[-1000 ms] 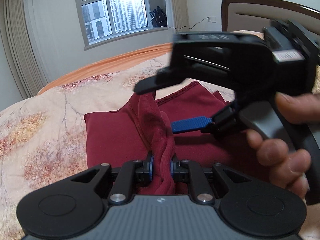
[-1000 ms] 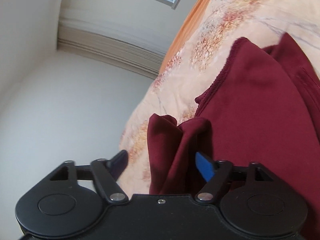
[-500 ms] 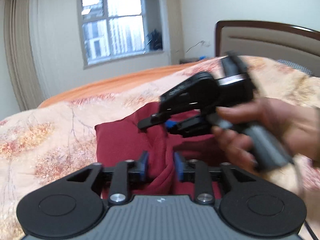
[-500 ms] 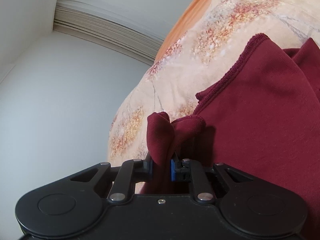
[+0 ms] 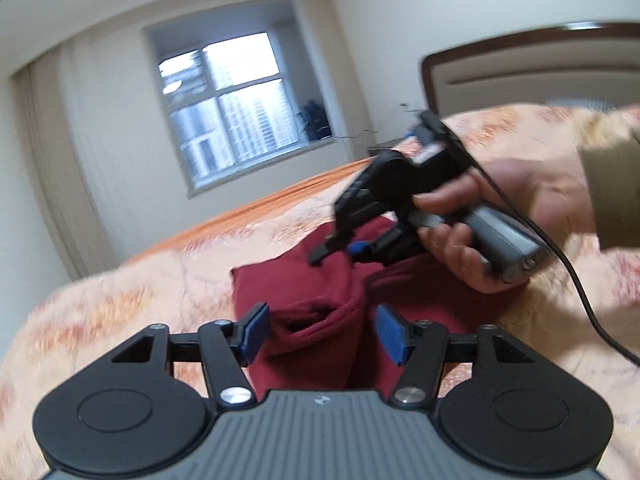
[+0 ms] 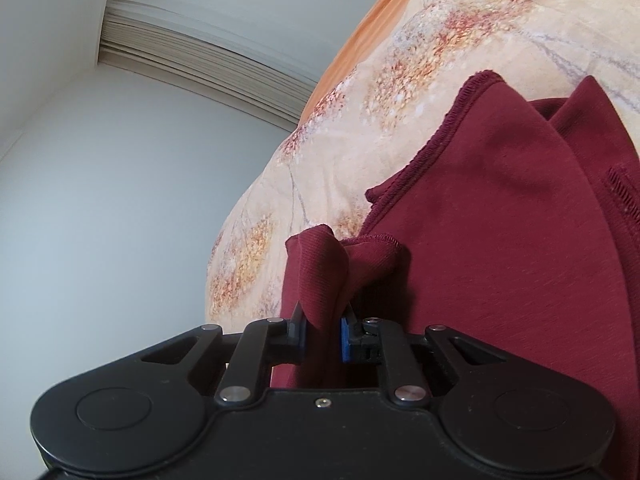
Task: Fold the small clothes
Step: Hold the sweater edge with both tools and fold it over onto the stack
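Note:
A dark red garment lies on the floral bedspread. My left gripper is open, its blue pads either side of a bunched fold of the cloth without pinching it. My right gripper is shut on a raised fold of the red garment. In the left wrist view the right gripper sits above the far part of the garment, held by a hand. The garment's ribbed hem shows in the right wrist view.
A wooden headboard stands at the back right. A window and curtain are on the far wall. A black cable trails from the right gripper over the bed. An orange sheet edge runs along the bed's far side.
My left gripper opened and let go of the red fold, and pulled back. My right gripper closed on a fold of the garment and keeps hold of it.

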`<state>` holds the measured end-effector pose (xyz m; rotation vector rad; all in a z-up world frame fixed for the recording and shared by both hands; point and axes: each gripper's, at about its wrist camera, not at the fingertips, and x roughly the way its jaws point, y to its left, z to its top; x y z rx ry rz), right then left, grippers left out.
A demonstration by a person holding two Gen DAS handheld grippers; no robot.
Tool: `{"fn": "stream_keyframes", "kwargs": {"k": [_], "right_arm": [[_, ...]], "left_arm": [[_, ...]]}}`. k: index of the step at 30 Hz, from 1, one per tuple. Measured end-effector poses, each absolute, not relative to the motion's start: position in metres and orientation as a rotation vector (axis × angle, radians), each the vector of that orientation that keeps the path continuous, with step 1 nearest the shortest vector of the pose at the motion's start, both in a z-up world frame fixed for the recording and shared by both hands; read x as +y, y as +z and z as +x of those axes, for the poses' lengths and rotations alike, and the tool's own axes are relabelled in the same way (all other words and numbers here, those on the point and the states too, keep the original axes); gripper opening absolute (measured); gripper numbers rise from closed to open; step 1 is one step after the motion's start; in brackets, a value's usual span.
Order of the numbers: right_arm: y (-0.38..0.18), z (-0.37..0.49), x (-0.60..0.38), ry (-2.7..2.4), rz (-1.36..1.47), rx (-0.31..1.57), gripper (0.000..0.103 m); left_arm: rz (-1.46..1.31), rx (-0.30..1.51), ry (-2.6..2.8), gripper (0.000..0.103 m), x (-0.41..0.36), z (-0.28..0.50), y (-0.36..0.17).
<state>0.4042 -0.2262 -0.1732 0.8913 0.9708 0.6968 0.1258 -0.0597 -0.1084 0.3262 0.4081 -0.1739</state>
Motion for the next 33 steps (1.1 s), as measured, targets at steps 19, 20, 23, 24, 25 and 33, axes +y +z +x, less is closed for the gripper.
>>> {"fn": "stream_keyframes", "kwargs": {"k": [19,20,23,24,25,33], "right_arm": [[-0.177,0.395,-0.24,0.675,0.856,1.011,0.033],[-0.176,0.395,-0.238,0.676,0.847,1.014,0.034],[-0.177,0.395,-0.231,0.675,0.828,1.017,0.041],[-0.177,0.395,-0.229,0.68,0.824,1.017,0.044],[-0.177,0.396,-0.227,0.684,0.823,1.016,0.047],[-0.166,0.394,-0.232,0.718,0.798,0.947,0.018]], "left_arm": [[0.249,0.464,-0.289,0.012,-0.054,0.161,-0.13],[0.239,0.458,-0.29,0.012,-0.052,0.159,-0.128],[0.204,0.431,-0.285,0.012,-0.044,0.154,-0.122],[0.184,0.418,-0.284,0.012,-0.04,0.152,-0.119],[0.162,0.407,-0.282,0.012,-0.036,0.151,-0.115],[0.134,0.381,-0.306,0.011,-0.029,0.149,-0.108]]}}
